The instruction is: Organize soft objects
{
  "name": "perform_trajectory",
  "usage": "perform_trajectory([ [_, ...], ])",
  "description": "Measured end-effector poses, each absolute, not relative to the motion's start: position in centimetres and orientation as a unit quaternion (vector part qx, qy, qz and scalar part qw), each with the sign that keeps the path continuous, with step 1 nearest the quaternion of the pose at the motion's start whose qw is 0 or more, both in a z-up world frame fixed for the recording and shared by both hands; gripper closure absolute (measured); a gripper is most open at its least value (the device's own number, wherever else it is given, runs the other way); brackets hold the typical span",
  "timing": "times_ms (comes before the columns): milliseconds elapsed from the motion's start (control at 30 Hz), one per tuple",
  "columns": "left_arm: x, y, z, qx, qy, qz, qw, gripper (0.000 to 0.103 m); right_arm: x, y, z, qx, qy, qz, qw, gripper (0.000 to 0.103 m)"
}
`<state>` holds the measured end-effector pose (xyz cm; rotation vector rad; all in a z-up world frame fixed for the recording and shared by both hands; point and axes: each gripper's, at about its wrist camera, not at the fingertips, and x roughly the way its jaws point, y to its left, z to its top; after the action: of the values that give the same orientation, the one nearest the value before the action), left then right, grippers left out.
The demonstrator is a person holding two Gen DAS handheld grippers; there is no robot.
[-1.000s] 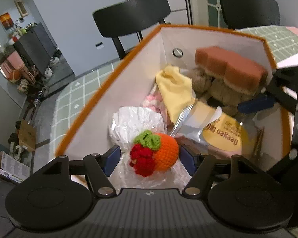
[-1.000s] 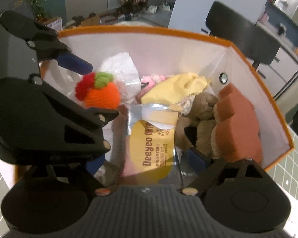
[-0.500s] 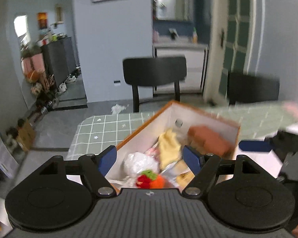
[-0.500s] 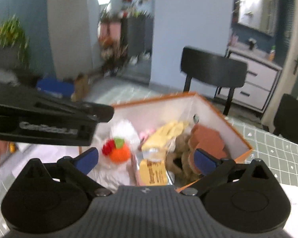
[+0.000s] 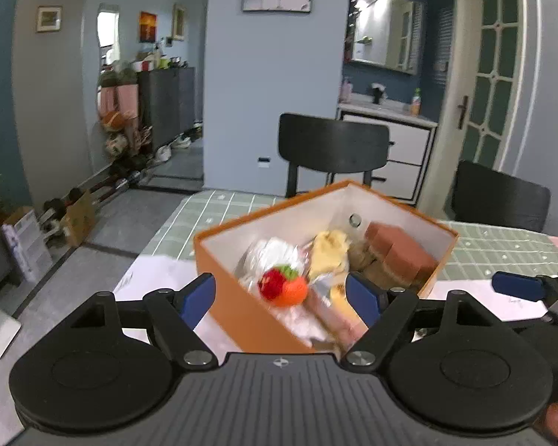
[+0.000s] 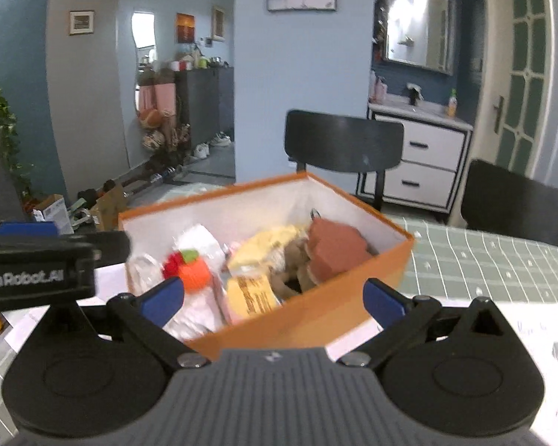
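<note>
Left wrist view: left gripper (image 5: 281, 299) jaws opening wide, nothing between them. Box (image 5: 234, 297) sits on the table (image 5: 219, 208), crochet fruit (image 5: 282, 288), brown block (image 5: 401, 249) and yellow cloth (image 5: 329, 251) inside. Right gripper (image 6: 273, 299) spread wide, empty, before the box.

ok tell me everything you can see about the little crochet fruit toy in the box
The crochet fruit toy is a small yarn piece: a round orange ball joined to a knobbly red cluster, with green leaves on top. It looks soft and knitted. It lies inside the orange box, near its left wall, resting on crinkly white wrapping. Neither gripper touches it. Motion blur hides finer detail.
</note>
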<state>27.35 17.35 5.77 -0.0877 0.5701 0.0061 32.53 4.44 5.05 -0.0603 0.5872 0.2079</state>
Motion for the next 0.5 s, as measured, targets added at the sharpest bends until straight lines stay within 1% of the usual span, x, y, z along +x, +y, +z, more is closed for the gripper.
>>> perform_trajectory([
  [133,27.1,17.4,4.4,-0.065,0.292,0.009,0.954,0.009,32.8,3.6,3.7,-0.027,0.294,0.104,0.950,0.003],
  [333,26.1,16.4,3.9,-0.032,0.290,0.028,0.956,0.009,33.2,2.9,1.9,-0.007,0.299,0.105,0.948,0.003],
  [500,25.7,16.4,3.6,-0.036,0.289,0.036,0.956,0.009,33.0,1.9,1.5,-0.004,0.298,0.095,0.950,0.003],
])
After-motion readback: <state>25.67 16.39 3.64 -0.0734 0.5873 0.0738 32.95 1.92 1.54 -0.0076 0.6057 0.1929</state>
